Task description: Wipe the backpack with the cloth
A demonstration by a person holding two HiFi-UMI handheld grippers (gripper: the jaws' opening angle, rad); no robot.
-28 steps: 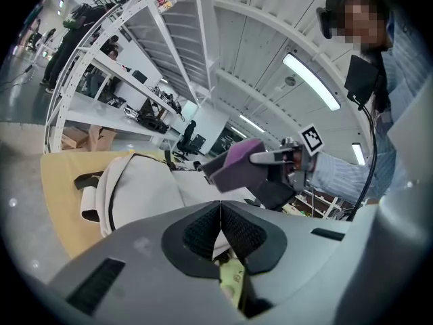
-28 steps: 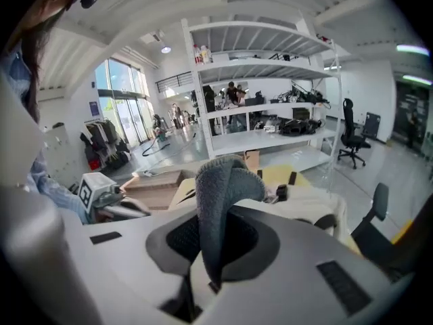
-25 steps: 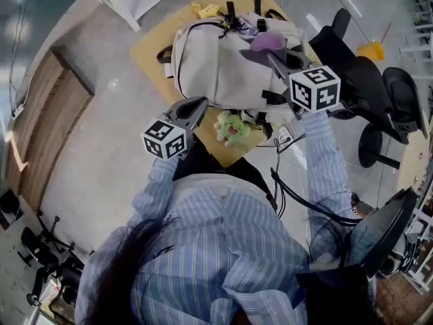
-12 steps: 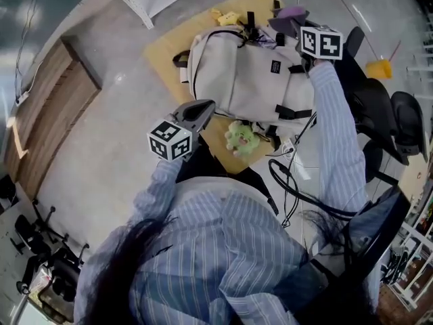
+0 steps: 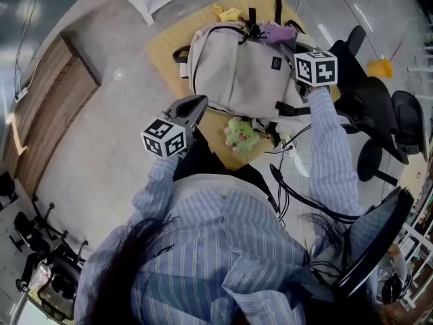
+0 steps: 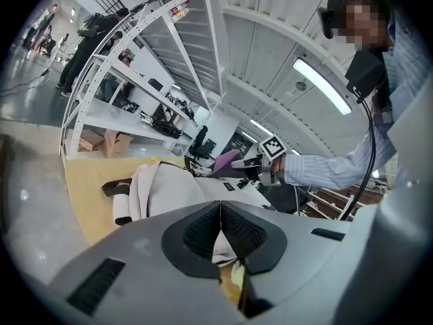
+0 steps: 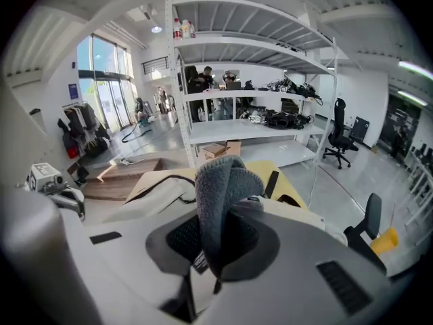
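Backpack (image 5: 237, 73), pale grey fabric with black straps and buckles: laid flat across the yellow-tan wooden tabletop (image 5: 164, 49), its strapped top end toward the far edge and its base toward the near edge.

Right gripper (image 7: 215, 249), grey, two-jaw, with marker cube: held over the backpack's top end near the tabletop's far right corner. The jaws are clamped on the cloth.

Left gripper (image 5: 201, 103), grey, two-jaw, with marker cube: held at the near edge, just off the backpack's base. The jaws are pressed together with nothing between them.

Cloth (image 7: 226, 185), purple-grey terry, folded: a rounded fold is left standing clear of the jaws. Contact with the backpack cannot be confirmed.

Plush toy (image 5: 240, 133), green, small: lying at the near edge, just beside the backpack's base.

Handling note, as a judgement: the free fold is best laid flat on the fabric, so that cloth rather than jaw plastic does the rubbing. Long, light strokes down the front panel are advised, with buckles and straps avoided as likely snags. The base could be steadied by the empty gripper against sliding.
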